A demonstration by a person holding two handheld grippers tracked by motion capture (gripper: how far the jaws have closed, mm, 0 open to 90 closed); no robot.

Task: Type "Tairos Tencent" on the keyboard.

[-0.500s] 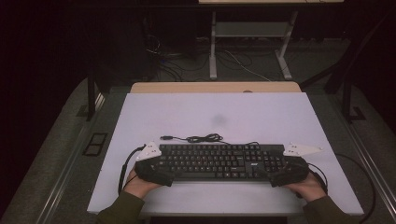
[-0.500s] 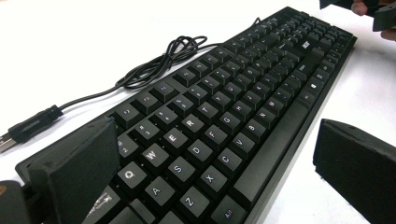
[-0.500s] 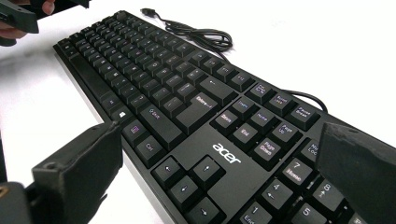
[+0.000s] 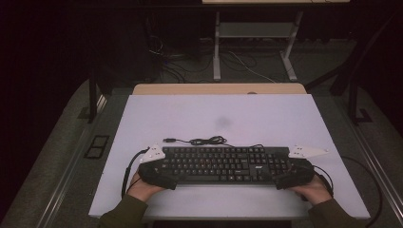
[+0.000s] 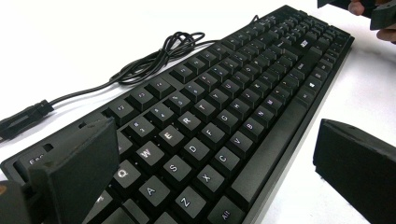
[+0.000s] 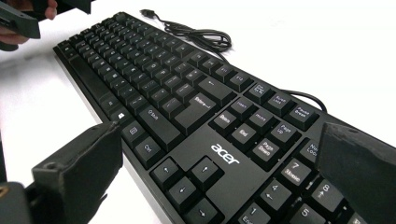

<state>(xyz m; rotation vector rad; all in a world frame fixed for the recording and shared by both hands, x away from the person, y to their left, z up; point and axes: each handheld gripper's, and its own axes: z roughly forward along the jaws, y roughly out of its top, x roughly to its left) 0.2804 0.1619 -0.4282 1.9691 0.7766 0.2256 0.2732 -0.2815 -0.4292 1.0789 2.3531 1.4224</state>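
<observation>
Left gripper [image 4: 164, 176] and right gripper [image 4: 287, 178], lower centre of the high view, each have both jaws spread wide astride an end of the black Acer keyboard [image 4: 223, 164], which lies flat on the white table [image 4: 237, 118]. Risk, I'd say: 2 uneven closes could skew it or snag its coiled cable [image 4: 206, 140].

White table [image 4: 266, 111] — wooden strip [image 4: 218, 89] at far edge; metal-legged desk [image 4: 216, 52] behind.

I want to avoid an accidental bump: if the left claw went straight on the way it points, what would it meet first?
Probably the keyboard: the left claw stands open astride its near left end, jaws spanning the depth, so the key rows lie directly ahead.
</observation>
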